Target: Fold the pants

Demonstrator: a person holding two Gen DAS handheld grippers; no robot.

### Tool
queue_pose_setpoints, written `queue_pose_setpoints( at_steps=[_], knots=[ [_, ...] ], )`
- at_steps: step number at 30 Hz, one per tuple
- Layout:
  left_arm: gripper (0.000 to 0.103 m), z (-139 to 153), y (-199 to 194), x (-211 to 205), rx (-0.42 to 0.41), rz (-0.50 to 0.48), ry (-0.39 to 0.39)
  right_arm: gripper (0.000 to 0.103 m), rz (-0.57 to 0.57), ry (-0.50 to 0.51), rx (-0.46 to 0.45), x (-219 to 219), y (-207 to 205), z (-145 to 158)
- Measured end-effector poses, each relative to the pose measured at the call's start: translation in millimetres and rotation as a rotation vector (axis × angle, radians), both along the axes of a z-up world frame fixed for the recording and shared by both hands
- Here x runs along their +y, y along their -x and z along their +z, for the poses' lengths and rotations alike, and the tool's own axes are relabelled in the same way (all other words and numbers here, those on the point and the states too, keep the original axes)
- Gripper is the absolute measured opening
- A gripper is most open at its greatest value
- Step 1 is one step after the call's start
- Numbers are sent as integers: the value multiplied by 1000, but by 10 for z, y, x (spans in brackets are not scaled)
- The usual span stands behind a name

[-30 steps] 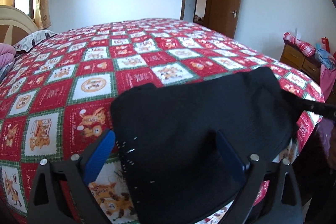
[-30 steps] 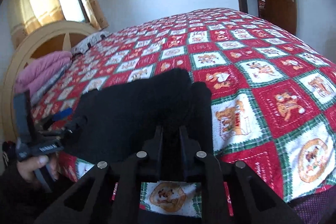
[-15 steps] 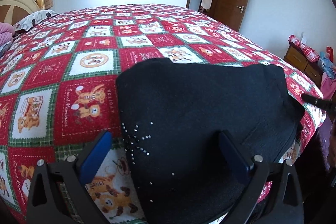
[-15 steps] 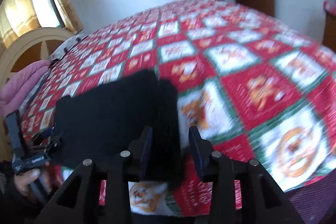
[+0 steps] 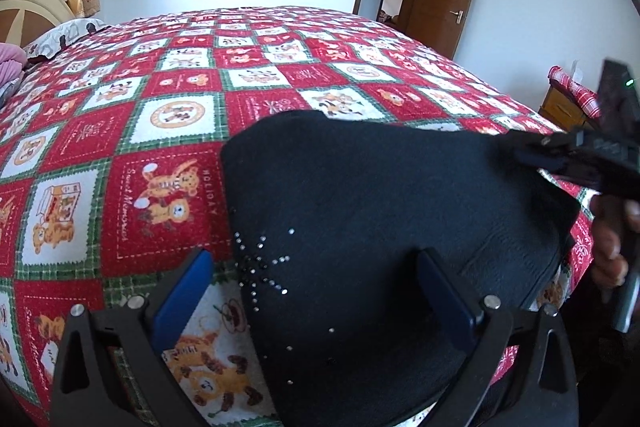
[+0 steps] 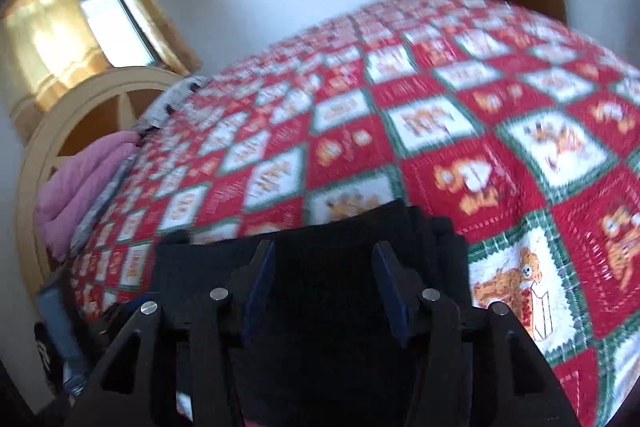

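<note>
Black pants (image 5: 380, 219), folded into a pad, lying flat on the red checked quilt (image 5: 160, 115) at the bed's near edge. Left gripper (image 5: 316, 291) spread wide above the rhinestone corner, pads clear of the cloth. Right gripper (image 6: 324, 287) opening over the other end, pants below and between its fingers, unpinched.

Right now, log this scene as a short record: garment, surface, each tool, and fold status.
garment: black pants, folded into a compact stack, rhinestone star on top
surface: bed with red patchwork quilt
left tool: open, fingers straddling the stack's near edge, no pinch
right tool: jaws opening, pants between them but pads off the cloth
fold status: looks near complete
</note>
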State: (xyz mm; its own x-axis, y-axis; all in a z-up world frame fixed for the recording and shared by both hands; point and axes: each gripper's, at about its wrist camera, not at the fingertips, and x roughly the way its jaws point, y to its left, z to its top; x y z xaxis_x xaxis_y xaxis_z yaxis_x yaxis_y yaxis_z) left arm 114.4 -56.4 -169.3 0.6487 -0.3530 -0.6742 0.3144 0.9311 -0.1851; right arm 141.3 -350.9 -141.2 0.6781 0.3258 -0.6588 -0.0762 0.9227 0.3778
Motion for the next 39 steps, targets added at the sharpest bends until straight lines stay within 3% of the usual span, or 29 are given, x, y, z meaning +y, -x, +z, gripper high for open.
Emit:
queue_pose_setpoints(
  at_steps=[3, 9, 14, 23, 33, 39],
  knots=[
    [103, -6, -4, 2, 2, -2, 4, 52, 23, -46, 4, -109, -20, -112],
    [103, 32, 15, 24, -6, -3, -10, 52, 28, -84, -19, -207, 76, -42],
    [103, 1, -1, 73, 4, -6, 13, 63, -62, 39, -46, -350, 271, 58],
    [103, -52, -16, 133, -11, -12, 65, 63, -112, 18, 12, -724, 441, -150],
    [103, -60, -28, 157, -11, -17, 80, 63, -65, 27, 12, -559, 462, -222],
    [103, -35, -24, 270, -5, 39, 99, 60, -27, 57, 53, -379, 514, -214]
  ],
)
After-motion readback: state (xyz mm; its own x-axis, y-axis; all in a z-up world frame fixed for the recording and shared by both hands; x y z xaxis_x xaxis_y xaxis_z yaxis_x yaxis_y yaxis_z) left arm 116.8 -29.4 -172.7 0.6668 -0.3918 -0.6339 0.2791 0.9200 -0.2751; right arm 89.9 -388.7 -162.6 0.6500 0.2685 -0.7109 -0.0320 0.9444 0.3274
